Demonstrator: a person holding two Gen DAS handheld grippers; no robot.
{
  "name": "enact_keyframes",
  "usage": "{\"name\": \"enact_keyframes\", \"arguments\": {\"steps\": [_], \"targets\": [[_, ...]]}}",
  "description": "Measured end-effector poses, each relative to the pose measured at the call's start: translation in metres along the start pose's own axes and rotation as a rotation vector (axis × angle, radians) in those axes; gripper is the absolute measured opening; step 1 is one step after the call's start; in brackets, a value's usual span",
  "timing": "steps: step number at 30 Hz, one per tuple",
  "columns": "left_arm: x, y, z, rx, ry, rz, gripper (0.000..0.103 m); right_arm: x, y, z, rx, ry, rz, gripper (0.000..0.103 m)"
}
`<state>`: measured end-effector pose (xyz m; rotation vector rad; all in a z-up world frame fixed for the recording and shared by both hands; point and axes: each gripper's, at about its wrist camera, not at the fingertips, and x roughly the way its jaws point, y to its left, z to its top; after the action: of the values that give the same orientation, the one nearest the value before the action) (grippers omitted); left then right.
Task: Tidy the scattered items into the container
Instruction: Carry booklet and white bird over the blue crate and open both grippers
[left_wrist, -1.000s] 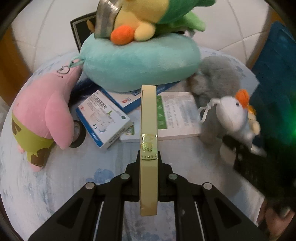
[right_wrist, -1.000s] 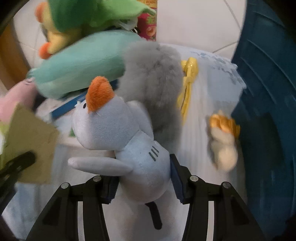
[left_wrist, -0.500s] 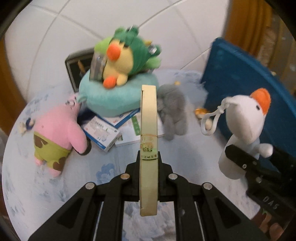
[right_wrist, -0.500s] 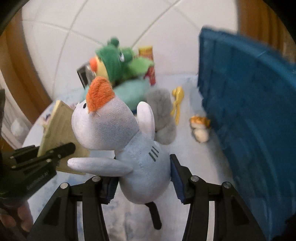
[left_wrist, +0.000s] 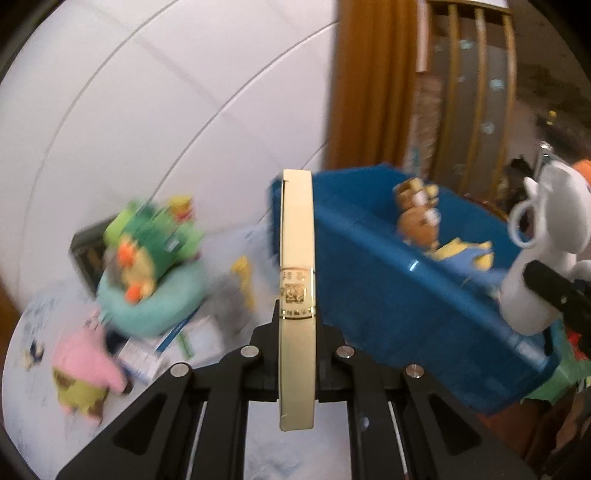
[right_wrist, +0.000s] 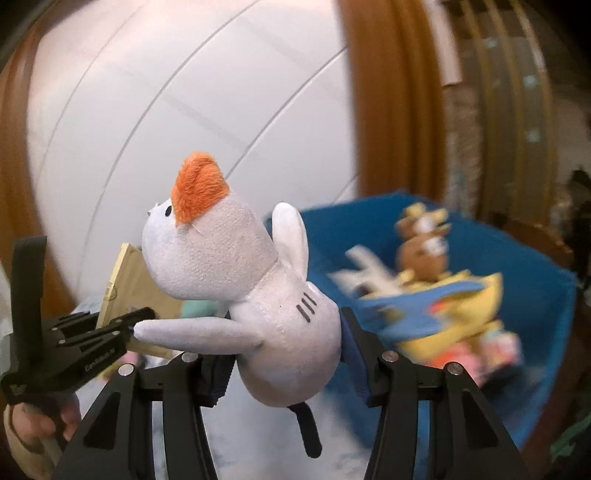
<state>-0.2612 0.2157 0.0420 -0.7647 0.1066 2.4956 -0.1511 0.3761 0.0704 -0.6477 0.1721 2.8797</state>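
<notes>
Both grippers have risen toward blue bin (left_wrist: 424, 306) | left gripper (left_wrist: 297, 317) pinches cream box (left_wrist: 297, 258), right gripper (right_wrist: 284, 332) squeezes white plush (right_wrist: 258, 295) | releasing before you clear the lower-right rim drops items outside.

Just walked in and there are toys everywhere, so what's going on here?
A person is tidying toys into the blue bin, one hand-held gripper in each hand. The left hand-held gripper is clamped on a flat cream box, held on edge. The right hand-held gripper grips a white plush with an orange tuft, near the bin, which already holds several toys. A pink starfish plush and a teal cushion remain on the table.
</notes>
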Motion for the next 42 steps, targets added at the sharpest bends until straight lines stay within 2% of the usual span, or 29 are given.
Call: {"name": "enact_keyframes", "arguments": {"steps": [3, 7, 12, 17, 18, 20, 21, 22, 23, 24, 25, 28, 33, 42], "targets": [[0.008, -0.055, 0.033, 0.032, -0.058, -0.045, 0.01, -0.028, -0.05, 0.02, 0.013, -0.064, -0.066, 0.052], [0.031, -0.128, 0.066, 0.056, -0.078, -0.095, 0.01, -0.034, -0.126, 0.036, 0.031, -0.071, -0.124, 0.053], [0.08, -0.21, 0.077, 0.1, 0.002, -0.125, 0.011, -0.012, -0.203, 0.036, 0.065, -0.001, -0.131, 0.053], [0.108, -0.249, 0.066, 0.122, 0.077, -0.097, 0.011, 0.02, -0.24, 0.018, 0.068, 0.088, -0.065, 0.053], [0.111, -0.253, 0.063, 0.125, 0.088, -0.091, 0.011, 0.024, -0.246, 0.014, 0.073, 0.096, -0.052, 0.057], [0.114, -0.259, 0.058, 0.133, 0.109, -0.071, 0.014, 0.032, -0.253, 0.008, 0.077, 0.11, -0.033, 0.064], [0.115, -0.262, 0.056, 0.137, 0.12, -0.061, 0.024, 0.036, -0.255, 0.005, 0.075, 0.118, -0.028, 0.075], [0.114, -0.263, 0.054, 0.139, 0.117, -0.049, 0.046, 0.039, -0.259, 0.002, 0.077, 0.122, -0.02, 0.093], [0.113, -0.262, 0.052, 0.139, 0.11, -0.036, 0.061, 0.044, -0.262, -0.002, 0.08, 0.124, -0.011, 0.102], [0.112, -0.262, 0.05, 0.14, 0.103, -0.024, 0.086, 0.047, -0.264, -0.005, 0.082, 0.124, -0.002, 0.103], [0.109, -0.261, 0.049, 0.143, 0.088, -0.011, 0.095, 0.049, -0.265, -0.008, 0.083, 0.125, 0.007, 0.103], [0.099, -0.258, 0.047, 0.147, 0.045, 0.02, 0.096, 0.051, -0.264, -0.012, 0.08, 0.135, 0.017, 0.103], [0.084, -0.236, 0.045, 0.107, 0.028, 0.059, 0.096, 0.048, -0.255, -0.017, 0.07, 0.138, 0.022, 0.103], [0.051, -0.16, 0.029, -0.008, 0.0, 0.168, 0.1, 0.047, -0.218, -0.012, 0.032, 0.096, 0.078, 0.103]]}}
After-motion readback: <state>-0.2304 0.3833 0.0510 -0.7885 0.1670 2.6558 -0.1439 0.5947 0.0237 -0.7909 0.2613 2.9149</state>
